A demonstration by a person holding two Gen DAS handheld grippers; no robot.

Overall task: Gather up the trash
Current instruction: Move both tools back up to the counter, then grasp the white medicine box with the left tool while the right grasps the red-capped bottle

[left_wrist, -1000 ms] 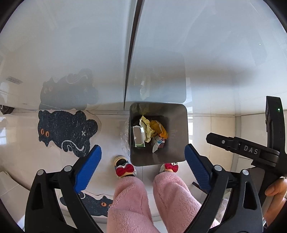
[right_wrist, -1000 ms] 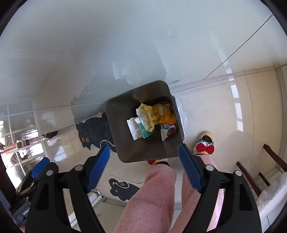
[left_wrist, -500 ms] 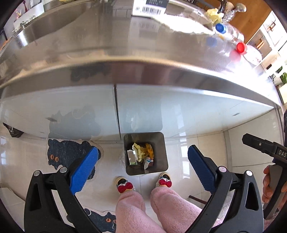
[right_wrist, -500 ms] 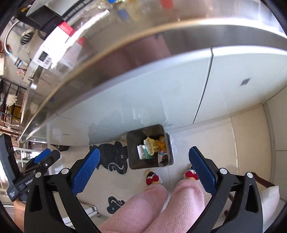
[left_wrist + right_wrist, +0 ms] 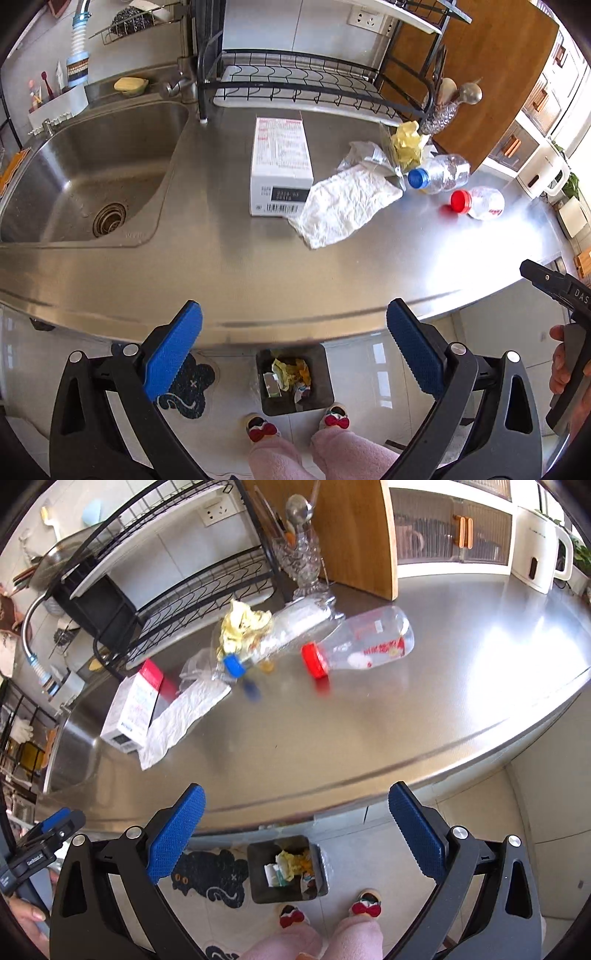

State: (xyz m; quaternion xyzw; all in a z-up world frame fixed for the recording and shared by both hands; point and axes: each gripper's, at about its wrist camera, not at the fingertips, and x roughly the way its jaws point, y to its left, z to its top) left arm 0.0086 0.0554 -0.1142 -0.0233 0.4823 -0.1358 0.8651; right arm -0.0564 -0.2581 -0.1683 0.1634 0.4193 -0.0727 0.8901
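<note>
Hovering above the near edge of the steel counter with the left gripper, jaws spread wide, nothing between the blue pads. Same for the right gripper, a little further right: jaws just opened to full width, also empty. Both tilted steeply downward, probably to keep counter and floor together in view. Down on the floor, directly below the near counter edge and just in front of the slippers, the grey bin, already partly filled with yellow paper, a small carton and wrappers; placed there, apparently, to need only a short way from counter to drop. Left to collect, all on the far right part of the counter: a white box lying flat, a crumpled paper towel touching its right near corner, a blue-capped bottle and a red-capped bottle on their sides with caps toward the near side, and a yellow paper ball resting on what is possibly a clear or foil wrapper, hard to tell through the lens bend. To the left, only the sink, no trash visible inside. Open and empty like this, ready for the next pick; paper towel nearest, so likely the easiest first grasp.
</note>
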